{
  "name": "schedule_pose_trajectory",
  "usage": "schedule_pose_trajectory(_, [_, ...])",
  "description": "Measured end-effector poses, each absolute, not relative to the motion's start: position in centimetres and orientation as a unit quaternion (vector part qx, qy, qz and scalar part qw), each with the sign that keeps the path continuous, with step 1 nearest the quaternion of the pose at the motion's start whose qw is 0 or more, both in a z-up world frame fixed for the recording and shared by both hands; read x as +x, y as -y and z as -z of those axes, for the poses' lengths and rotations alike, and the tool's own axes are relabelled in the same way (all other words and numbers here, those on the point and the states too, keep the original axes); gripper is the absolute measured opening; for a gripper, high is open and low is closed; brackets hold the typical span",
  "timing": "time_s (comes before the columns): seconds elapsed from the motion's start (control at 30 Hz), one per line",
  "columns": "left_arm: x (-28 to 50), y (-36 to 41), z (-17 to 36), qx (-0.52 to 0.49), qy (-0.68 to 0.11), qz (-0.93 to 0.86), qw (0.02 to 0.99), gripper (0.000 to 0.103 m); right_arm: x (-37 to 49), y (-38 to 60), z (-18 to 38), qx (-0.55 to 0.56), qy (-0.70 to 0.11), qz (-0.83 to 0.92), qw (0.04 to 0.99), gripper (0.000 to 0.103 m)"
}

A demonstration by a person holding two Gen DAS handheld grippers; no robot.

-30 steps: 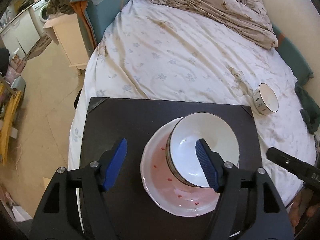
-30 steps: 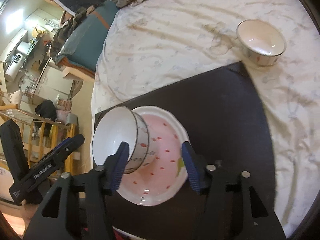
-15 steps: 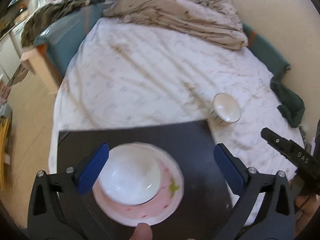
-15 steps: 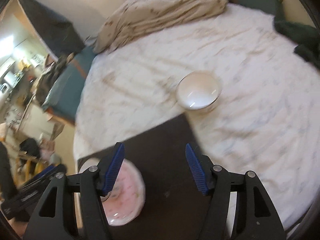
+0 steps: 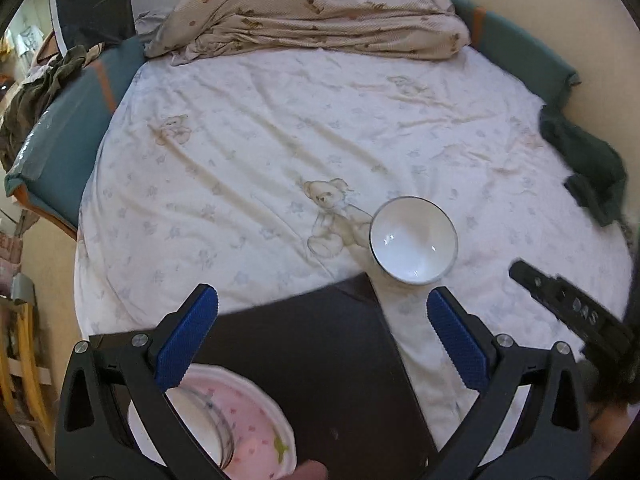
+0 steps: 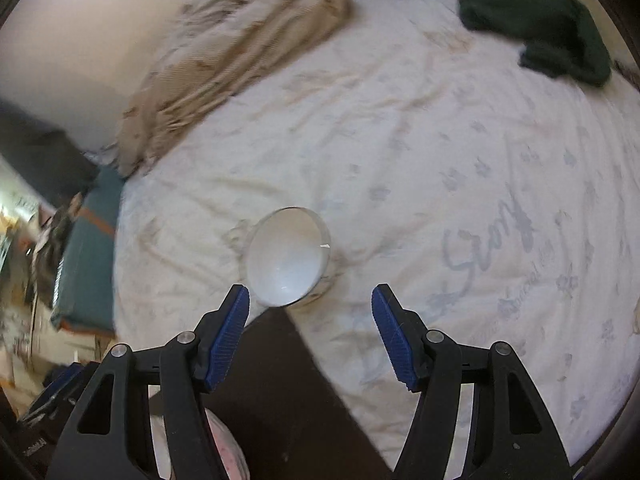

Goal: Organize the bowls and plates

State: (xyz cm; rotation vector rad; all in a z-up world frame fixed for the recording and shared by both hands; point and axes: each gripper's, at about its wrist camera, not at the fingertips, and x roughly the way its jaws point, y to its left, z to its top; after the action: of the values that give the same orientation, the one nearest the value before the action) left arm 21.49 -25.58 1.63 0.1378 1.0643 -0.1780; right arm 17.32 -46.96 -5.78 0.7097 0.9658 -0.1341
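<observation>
Both my tongs have swung off the pink plate [image 5: 256, 436], leaving one bowl [image 5: 200, 420] nested on it at the black board's [image 5: 320, 360] near corner. Left tongs [image 5: 322, 336] and right tongs [image 6: 310, 334] hang spread, empty, facing the second bowl [image 5: 414, 250] on the bed [image 5: 248, 152] beside the board: next to collect.

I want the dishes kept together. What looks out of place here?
One white bowl sits alone on the bedsheet, just off the dark board's corner, while the pink plate with another bowl in it is on the board. Nothing looks spilled or broken.
</observation>
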Motion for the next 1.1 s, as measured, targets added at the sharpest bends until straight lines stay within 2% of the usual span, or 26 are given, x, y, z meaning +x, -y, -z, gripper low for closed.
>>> schedule_pose_trajectory(0.17, [25.4,26.9,2.6,0.047,-0.55,0.066,0.831,0.102,19.2,48.0,8.7,0.349,-0.48,0.082,0.801,0.067])
schedule_pose_trajectory(0.27, [27.5,27.6,5.5,0.025,-0.578,0.059,0.813,0.095,20.6,48.2,10.6,0.371,-0.493,0.081,0.783,0.067])
schedule_pose_trajectory(0.33, [28.4,28.5,6.9,0.029,-0.587,0.062,0.806,0.083,21.6,48.2,11.6,0.386,-0.5,0.074,0.772,0.066])
schedule_pose_trajectory(0.37, [28.9,29.0,7.7,0.029,-0.592,0.067,0.802,0.081,22.2,48.3,12.2,0.393,-0.501,0.068,0.768,0.065])
schedule_pose_trajectory(0.47, [29.9,30.0,9.4,0.025,-0.602,0.085,0.794,0.08,23.7,48.0,13.4,0.382,-0.515,0.072,0.764,0.058])
schedule_pose_trajectory(0.57, [30.7,30.5,11.3,0.032,-0.61,0.076,0.788,0.077,24.8,47.3,14.9,0.377,-0.535,0.072,0.752,0.057])
schedule_pose_trajectory(0.63, [31.3,30.5,12.6,0.031,-0.622,0.071,0.779,0.068,25.1,46.7,15.6,0.378,-0.542,0.066,0.747,0.055])
schedule_pose_trajectory(0.77, [31.8,30.4,14.5,0.021,-0.635,0.067,0.769,0.059,25.8,45.6,16.1,0.358,-0.554,0.063,0.749,0.052])
schedule_pose_trajectory(0.8, [31.9,30.5,14.9,0.023,-0.637,0.067,0.768,0.053,25.9,45.4,16.3,0.35,-0.559,0.064,0.749,0.051])
schedule_pose_trajectory(0.9, [31.8,30.9,15.4,0.031,-0.638,0.074,0.765,0.043,26.4,44.7,17.0,0.332,-0.574,0.064,0.746,0.042])
schedule_pose_trajectory(0.97, [31.8,31.3,15.4,0.032,-0.637,0.084,0.766,0.033,26.6,44.5,17.5,0.323,-0.58,0.064,0.745,0.037])
schedule_pose_trajectory(1.03, [31.7,31.8,15.3,0.02,-0.64,0.107,0.76,0.007,26.8,44.5,17.7,0.326,-0.582,0.061,0.743,0.033])
schedule_pose_trajectory(1.1, [31.5,32.4,15.1,0.034,-0.639,0.106,0.761,0.006,27.1,44.3,17.6,0.33,-0.578,0.054,0.744,0.022])
